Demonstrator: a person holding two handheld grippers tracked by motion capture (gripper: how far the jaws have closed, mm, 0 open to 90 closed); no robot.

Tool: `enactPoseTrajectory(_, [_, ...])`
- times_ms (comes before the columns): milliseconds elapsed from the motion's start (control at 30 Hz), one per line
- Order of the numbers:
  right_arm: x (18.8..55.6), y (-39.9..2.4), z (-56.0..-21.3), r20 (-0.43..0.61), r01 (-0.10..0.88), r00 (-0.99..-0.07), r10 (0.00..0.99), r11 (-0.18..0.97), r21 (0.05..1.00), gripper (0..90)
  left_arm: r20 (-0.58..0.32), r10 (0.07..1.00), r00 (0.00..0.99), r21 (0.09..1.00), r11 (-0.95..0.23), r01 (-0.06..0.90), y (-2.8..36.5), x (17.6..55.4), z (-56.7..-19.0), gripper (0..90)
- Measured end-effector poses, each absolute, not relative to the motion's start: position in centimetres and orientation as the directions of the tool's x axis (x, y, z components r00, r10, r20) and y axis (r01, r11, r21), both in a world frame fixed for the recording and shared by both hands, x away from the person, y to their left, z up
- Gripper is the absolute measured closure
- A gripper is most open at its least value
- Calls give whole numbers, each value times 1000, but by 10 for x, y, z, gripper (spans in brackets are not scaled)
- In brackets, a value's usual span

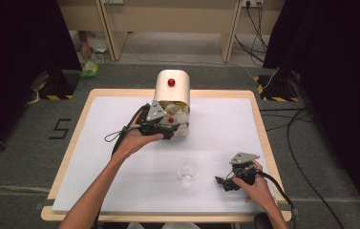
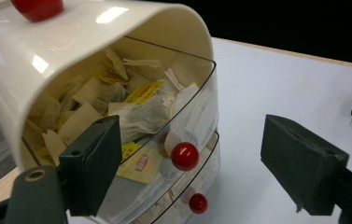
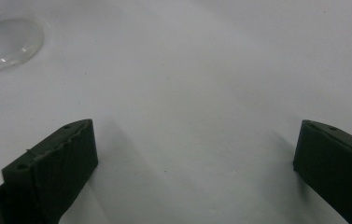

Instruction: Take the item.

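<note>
A cream tea-bag box (image 1: 172, 88) with a red knob on top stands at the table's far middle. Its clear upper drawer (image 2: 197, 107) is tipped open and full of tea bags (image 2: 138, 112). My left gripper (image 1: 166, 128) is at the box's front, open (image 2: 192, 163). The upper drawer's red knob (image 2: 184, 156) lies between the jaws, nearer the left one, and I cannot tell whether they touch. A second red knob (image 2: 198, 203) sits on the drawer below. My right gripper (image 1: 225, 181) rests open (image 3: 192, 163) low over the white table top, with nothing between its jaws.
A small clear glass (image 1: 187, 171) stands on the white table mat (image 1: 111, 191), between the hands and left of the right gripper; its rim (image 3: 5, 42) is in the right gripper view. Cables and a desk lie on the floor beyond the table.
</note>
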State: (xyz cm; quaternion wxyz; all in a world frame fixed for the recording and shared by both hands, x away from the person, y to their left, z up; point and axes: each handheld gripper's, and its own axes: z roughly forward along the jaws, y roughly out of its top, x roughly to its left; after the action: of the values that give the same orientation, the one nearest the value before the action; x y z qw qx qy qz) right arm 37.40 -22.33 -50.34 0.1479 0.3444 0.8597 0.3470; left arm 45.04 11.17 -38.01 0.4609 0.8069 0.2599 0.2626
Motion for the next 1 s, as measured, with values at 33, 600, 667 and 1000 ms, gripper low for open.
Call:
enactPoseTrajectory(33, [374, -223, -504, -19, 485, -721, 692, 524, 700, 3, 185, 662, 726, 879, -442, 179, 111, 452, -381, 197])
enactPoseTrajectory(600, [374, -223, -504, -18, 487, -720, 693, 524, 699, 3, 181, 647, 741, 855, -475, 206, 111, 436, -379, 227])
enactPoseTrajectory(667, [374, -223, -504, -17, 487, -720, 694, 523, 699, 3, 184, 650, 737, 856, -474, 204, 111, 431, -379, 245])
enactPoseTrajectory(1000, [374, -223, -504, -19, 486, -721, 693, 524, 700, 3, 182, 637, 749, 858, -475, 196, 115, 411, -383, 298])
